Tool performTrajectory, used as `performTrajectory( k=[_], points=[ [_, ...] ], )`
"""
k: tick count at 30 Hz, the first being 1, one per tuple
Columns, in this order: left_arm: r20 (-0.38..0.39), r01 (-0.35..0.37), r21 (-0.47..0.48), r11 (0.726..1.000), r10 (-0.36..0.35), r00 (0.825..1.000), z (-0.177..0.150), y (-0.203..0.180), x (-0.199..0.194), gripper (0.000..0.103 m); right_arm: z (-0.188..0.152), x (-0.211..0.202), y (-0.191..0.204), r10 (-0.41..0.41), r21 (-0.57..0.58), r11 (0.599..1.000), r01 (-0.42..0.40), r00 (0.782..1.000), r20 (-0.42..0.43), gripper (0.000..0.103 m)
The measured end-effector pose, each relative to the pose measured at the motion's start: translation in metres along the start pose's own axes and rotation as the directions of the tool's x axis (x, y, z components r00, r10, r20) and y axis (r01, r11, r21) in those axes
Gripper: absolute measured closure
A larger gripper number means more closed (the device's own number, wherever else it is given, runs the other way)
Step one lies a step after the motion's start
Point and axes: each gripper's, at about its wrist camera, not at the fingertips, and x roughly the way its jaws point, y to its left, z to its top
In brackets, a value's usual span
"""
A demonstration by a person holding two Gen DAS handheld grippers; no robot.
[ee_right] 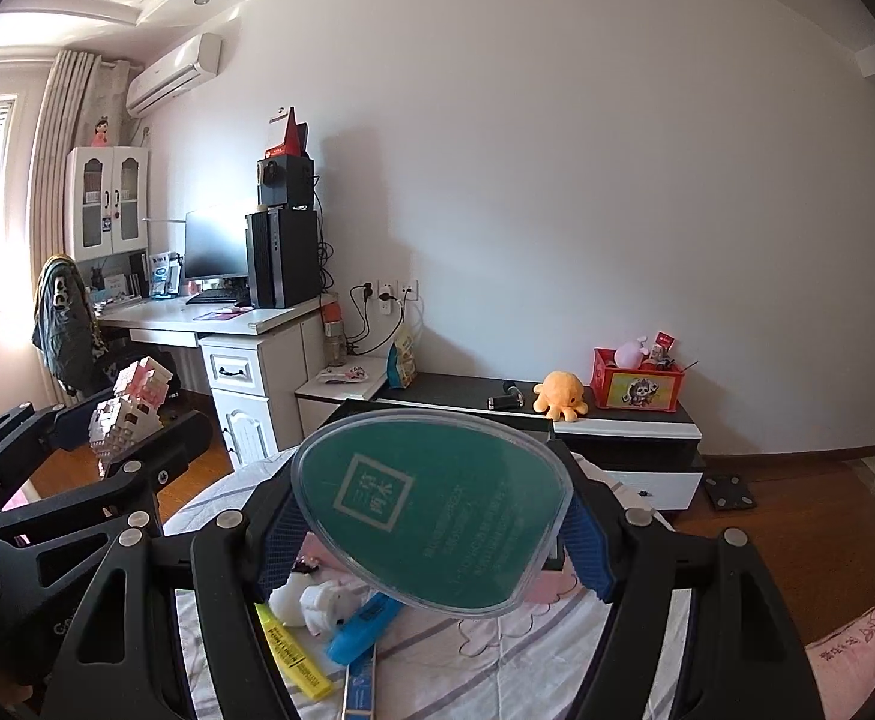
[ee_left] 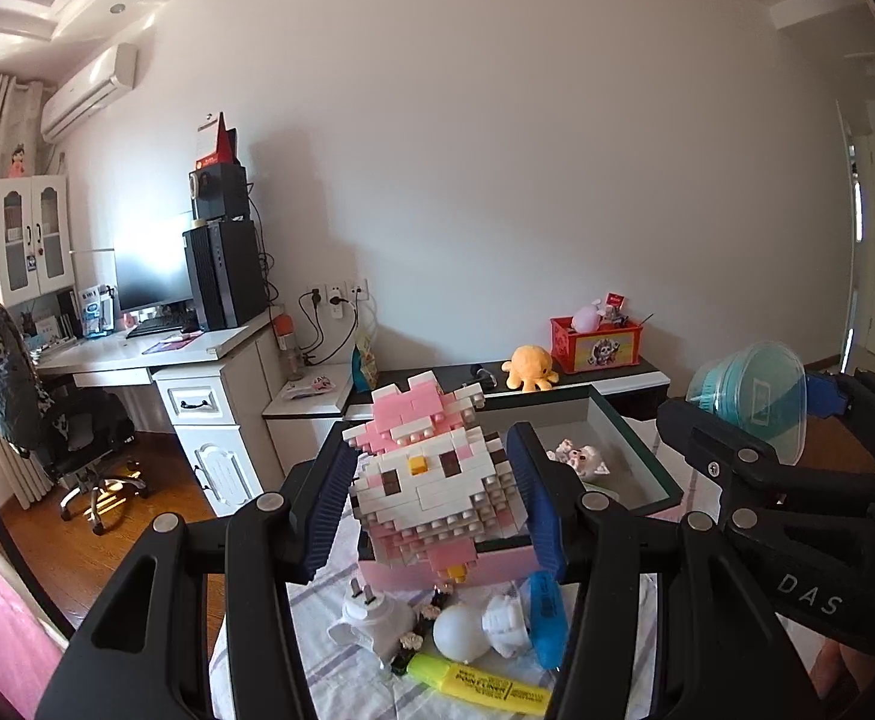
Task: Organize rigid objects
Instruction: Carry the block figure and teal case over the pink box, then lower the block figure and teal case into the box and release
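Note:
My left gripper (ee_left: 431, 495) is shut on a pink and white brick-built figure (ee_left: 431, 474) and holds it above the bed, in front of an open box (ee_left: 647, 456) with a small toy pig (ee_left: 581, 457) inside. My right gripper (ee_right: 431, 531) is shut on a teal case with a clear lid (ee_right: 431, 510), held up over the bedsheet. The case also shows in the left wrist view (ee_left: 755, 396), at the right. The brick figure shows in the right wrist view (ee_right: 128, 414), at the left.
On the striped bedsheet below lie a yellow highlighter (ee_left: 479, 684), a blue highlighter (ee_left: 548, 618), a white plug (ee_left: 377, 618), a white ball (ee_left: 461, 633) and a small white toy (ee_left: 506, 624). A low cabinet (ee_right: 617, 420) beyond holds an orange octopus plush (ee_right: 560, 395) and a red crate (ee_right: 635, 387).

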Motion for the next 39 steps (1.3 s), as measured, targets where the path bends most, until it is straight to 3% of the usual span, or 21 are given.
performTrajectory(
  k=[5,7,12,18,21,23,25,28,32,39],
  points=[
    [-0.102,0.047,-0.005,0.999,-0.048,0.994,0.015,0.001,0.082,0.05,0.01,0.069,-0.017,-0.002,-0.008,1.0,0.001,0.998,-0.069,0.029],
    [-0.168,0.078,-0.019,0.997,-0.08,0.983,0.016,0.002,0.119,0.05,0.011,0.104,-0.024,-0.008,-0.008,1.0,0.007,0.993,-0.117,0.029],
    [-0.312,0.078,-0.007,0.997,-0.077,0.947,0.001,-0.004,0.195,0.05,-0.004,0.177,-0.037,0.009,0.012,1.0,-0.006,0.969,-0.248,0.029],
    [-0.436,0.078,-0.012,0.997,-0.075,0.897,-0.025,-0.006,0.245,0.049,-0.031,0.229,-0.046,0.038,0.03,0.999,-0.029,0.927,-0.372,0.029],
    [-0.457,0.055,0.009,0.998,-0.045,0.888,-0.033,-0.009,0.253,0.048,-0.04,0.24,-0.047,0.033,0.028,0.999,-0.024,0.916,-0.4,0.029],
    [-0.448,0.051,0.016,0.999,-0.038,0.893,-0.032,-0.01,0.25,0.044,-0.043,0.239,-0.048,0.032,0.034,0.999,-0.019,0.914,-0.404,0.029],
    [-0.425,0.029,0.023,0.999,-0.016,0.905,-0.027,-0.006,0.243,0.026,-0.041,0.235,-0.05,0.026,0.045,0.999,-0.009,0.917,-0.399,0.029],
    [-0.368,0.008,-0.007,1.0,-0.01,0.93,-0.016,0.005,0.22,0.01,-0.033,0.222,-0.053,0.016,0.061,0.998,0.007,0.931,-0.364,0.021],
    [-0.294,0.02,-0.049,0.999,-0.033,0.955,-0.005,0.019,0.178,0.005,-0.017,0.19,-0.052,0.008,0.075,0.997,0.016,0.951,-0.31,0.021],
    [-0.139,-0.027,-0.053,0.998,0.02,0.99,0.005,0.03,0.081,0.0,-0.001,0.108,-0.033,0.022,0.095,0.995,-0.001,0.976,-0.218,0.017]
  ],
)
